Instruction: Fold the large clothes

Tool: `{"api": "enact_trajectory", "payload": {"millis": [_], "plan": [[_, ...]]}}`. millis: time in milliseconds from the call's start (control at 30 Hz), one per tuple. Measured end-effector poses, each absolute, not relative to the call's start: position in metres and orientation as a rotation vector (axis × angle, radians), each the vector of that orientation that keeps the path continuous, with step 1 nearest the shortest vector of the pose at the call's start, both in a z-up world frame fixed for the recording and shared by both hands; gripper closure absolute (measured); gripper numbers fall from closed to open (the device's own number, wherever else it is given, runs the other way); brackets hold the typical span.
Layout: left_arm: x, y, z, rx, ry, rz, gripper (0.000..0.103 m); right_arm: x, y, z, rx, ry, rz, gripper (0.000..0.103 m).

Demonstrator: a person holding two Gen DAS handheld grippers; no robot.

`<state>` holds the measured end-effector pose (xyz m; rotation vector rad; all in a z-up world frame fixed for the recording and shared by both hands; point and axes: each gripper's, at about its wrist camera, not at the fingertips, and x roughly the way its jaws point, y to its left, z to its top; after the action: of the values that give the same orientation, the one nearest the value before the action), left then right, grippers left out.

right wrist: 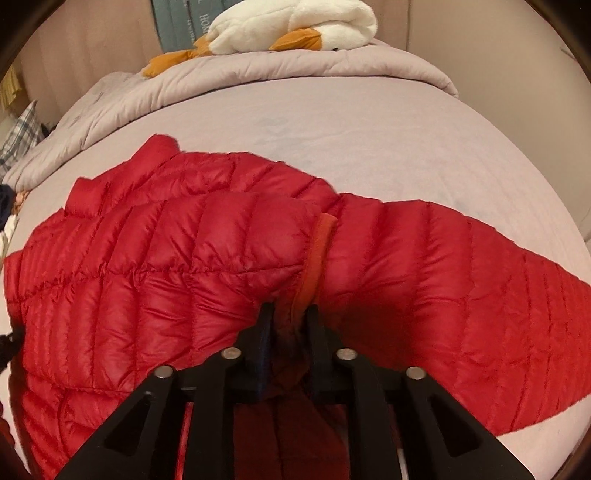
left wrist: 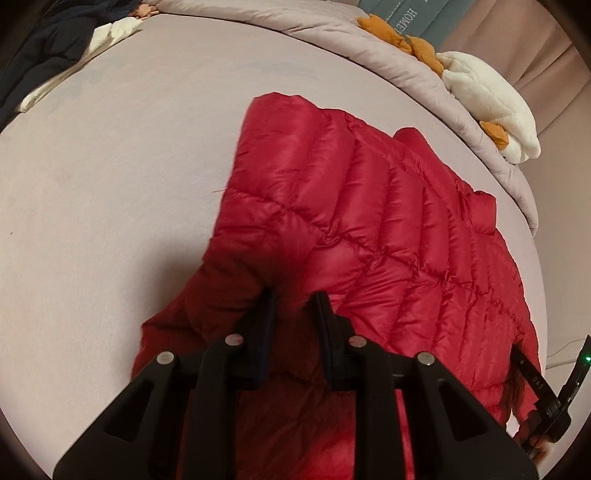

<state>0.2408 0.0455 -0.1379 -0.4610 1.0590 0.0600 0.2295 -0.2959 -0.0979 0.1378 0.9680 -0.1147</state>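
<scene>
One red puffy jacket (left wrist: 369, 229) is spread on one bed (left wrist: 110, 184) covered by a pale sheet. The jacket lies right under and ahead of both grippers.

Two grippers are seen. The left gripper (left wrist: 293, 299) is pointed down at the jacket's near edge. A fold of red cloth is seen between its two fingers (left wrist: 267, 314), and it looks pinched there. The right gripper (right wrist: 288, 314) is also pointed down at the jacket. A bunched bit of cloth, next to one orange-red cuff (right wrist: 317, 254), is seen between its two fingers (right wrist: 264, 325). A small gap is left between the fingers, and it cannot be told if the cloth is squeezed or only loose.

Far ahead of the right gripper, one white stuffed duck (right wrist: 295, 26) with orange feet is laid on one rolled-up blanket (right wrist: 258, 77). Far to the left of the left gripper, one pile of dark and white clothes (left wrist: 62, 48) is seen.
</scene>
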Motion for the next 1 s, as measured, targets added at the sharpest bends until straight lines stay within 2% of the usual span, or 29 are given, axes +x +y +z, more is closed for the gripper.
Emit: {"api": "enact_trajectory", "payload": {"millis": [67,167,233,300,400,533,600,700,867,933,1000], "plan": [[0.234,0.047,-0.132,-0.466,1.069,0.064,0.082,0.222,-0.305,-0.094,0.161,0.955,-0.130,0.063],[0.221,0.050,-0.119,-0.500,1.081,0.062,0.071,0.205,-0.325,-0.083,0.240,0.933,-0.120,0.060],[0.210,0.051,-0.102,-0.502,1.053,0.064,0.046,0.194,-0.335,-0.075,0.274,0.911,-0.123,0.058],[0.196,0.050,-0.085,-0.493,0.994,0.070,0.035,0.178,-0.348,-0.062,0.275,0.864,-0.171,0.049],[0.184,0.048,-0.068,-0.484,0.950,0.048,0.030,0.151,-0.369,-0.041,0.265,0.779,-0.246,0.037],[0.167,0.050,-0.061,-0.500,0.946,0.046,0.028,0.117,-0.411,-0.024,0.349,0.714,-0.317,0.035],[0.159,0.050,-0.063,-0.519,0.953,0.043,0.027,0.104,-0.434,-0.024,0.407,0.694,-0.367,0.028],[0.150,0.049,-0.069,-0.573,0.988,0.006,0.020,0.080,-0.473,-0.039,0.510,0.690,-0.479,0.028],[0.139,0.034,-0.069,-0.541,1.019,-0.028,0.016,0.042,-0.527,-0.073,0.670,0.683,-0.632,0.028],[0.135,0.027,-0.067,-0.525,1.011,-0.039,0.010,0.030,-0.542,-0.086,0.730,0.680,-0.679,0.028],[0.132,0.016,-0.065,-0.524,1.005,-0.055,0.009,0.018,-0.556,-0.100,0.794,0.677,-0.721,0.028]]}}
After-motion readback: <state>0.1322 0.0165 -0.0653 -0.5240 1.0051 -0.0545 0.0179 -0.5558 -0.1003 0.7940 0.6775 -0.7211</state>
